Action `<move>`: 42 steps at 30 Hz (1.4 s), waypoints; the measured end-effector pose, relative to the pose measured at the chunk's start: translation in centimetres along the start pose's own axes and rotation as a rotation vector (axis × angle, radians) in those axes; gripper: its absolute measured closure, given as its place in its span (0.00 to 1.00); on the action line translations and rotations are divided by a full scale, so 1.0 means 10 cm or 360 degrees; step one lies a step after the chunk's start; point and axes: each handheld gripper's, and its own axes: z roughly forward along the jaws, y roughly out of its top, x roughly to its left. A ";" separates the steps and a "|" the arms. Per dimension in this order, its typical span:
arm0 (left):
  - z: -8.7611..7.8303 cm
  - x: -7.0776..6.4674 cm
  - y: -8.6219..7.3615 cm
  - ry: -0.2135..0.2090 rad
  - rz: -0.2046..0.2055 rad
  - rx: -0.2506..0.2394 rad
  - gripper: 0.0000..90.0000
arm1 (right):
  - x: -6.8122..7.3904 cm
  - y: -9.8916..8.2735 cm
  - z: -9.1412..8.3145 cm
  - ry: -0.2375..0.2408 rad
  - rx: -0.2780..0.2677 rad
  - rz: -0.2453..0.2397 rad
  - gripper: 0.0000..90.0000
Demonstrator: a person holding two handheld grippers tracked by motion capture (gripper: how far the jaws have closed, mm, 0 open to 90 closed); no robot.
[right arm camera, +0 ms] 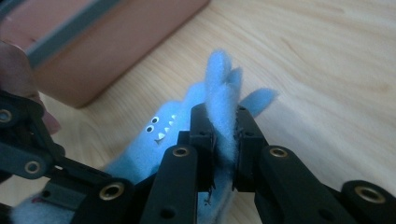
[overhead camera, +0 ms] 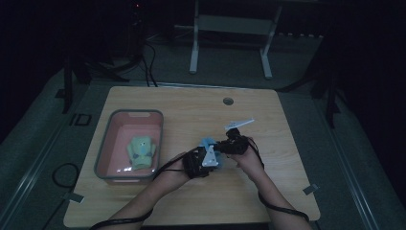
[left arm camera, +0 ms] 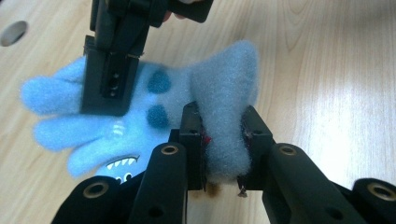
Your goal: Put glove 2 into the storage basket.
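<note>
So, biggest thing first: the wooden bench (overhead camera: 268,191) carries it all, with a pink bin (overhead camera: 107,139) well off to the left gripper's outer side, and a green plush toy (overhead camera: 141,152) lying inside that bin. Just in front of the person, both grippers meet over one blue plush toy (left arm camera: 140,121), a fuzzy little monster with dark spots and a toothy grin. It's stretched between the two grippers, and it looks clear of the bench surface, though I can't say that for sure. The left gripper (left arm camera: 223,140) has its jaws pinched tight on a fold of fleece at one end of the toy, the pile bulging out above the pads. The right gripper (right arm camera: 225,140) is clamped on a thin flap of the same toy at the other end, near the finger-like bits, jaws nearly together with only fabric between. Handling-wise, I'd guess this thing is super light and floppy, no stiffness at all, so it'll sag and swing from whatever point you hold. Not fragile, not slippery either, since fleece grips well. A thick fold or the body seems a safer hold than a skinny flap, which could slide out under a tug.
</note>
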 end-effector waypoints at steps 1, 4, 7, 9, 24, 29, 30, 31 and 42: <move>-0.04 0.01 0.00 0.0006 0.0002 0.0005 0.85 | 0.02 0.03 0.00 0.0008 -0.0010 -0.0012 0.91; -0.14 0.05 -0.02 0.0029 -0.0008 0.0004 0.85 | 0.08 0.14 0.00 0.0030 -0.0033 -0.0023 0.91; -0.26 0.09 -0.03 0.0056 -0.0005 0.0023 0.85 | 0.14 0.25 0.02 0.0067 -0.0061 -0.0028 0.91; -0.34 0.11 -0.04 0.0080 -0.0006 0.0030 0.85 | 0.19 0.33 0.04 0.0068 -0.0064 -0.0049 0.91; -0.78 0.25 -0.27 0.0177 -0.0055 0.0090 0.85 | 0.56 0.76 0.31 0.0148 -0.0077 -0.0135 0.91; -0.92 0.29 -0.38 0.0201 -0.0081 0.0114 0.85 | 0.66 0.86 0.41 0.0166 -0.0074 -0.0164 0.91; -0.98 0.30 -0.43 0.0212 -0.0087 0.0126 0.85 | 0.71 0.91 0.46 0.0171 -0.0062 -0.0180 0.91; -1.00 0.31 -0.45 0.0219 -0.0094 0.0131 0.85 | 0.74 0.93 0.49 0.0180 -0.0062 -0.0186 0.91; -1.31 0.40 -0.80 0.0282 -0.0193 0.0165 0.85 | 1.02 1.18 0.86 0.0271 -0.0045 -0.0216 0.91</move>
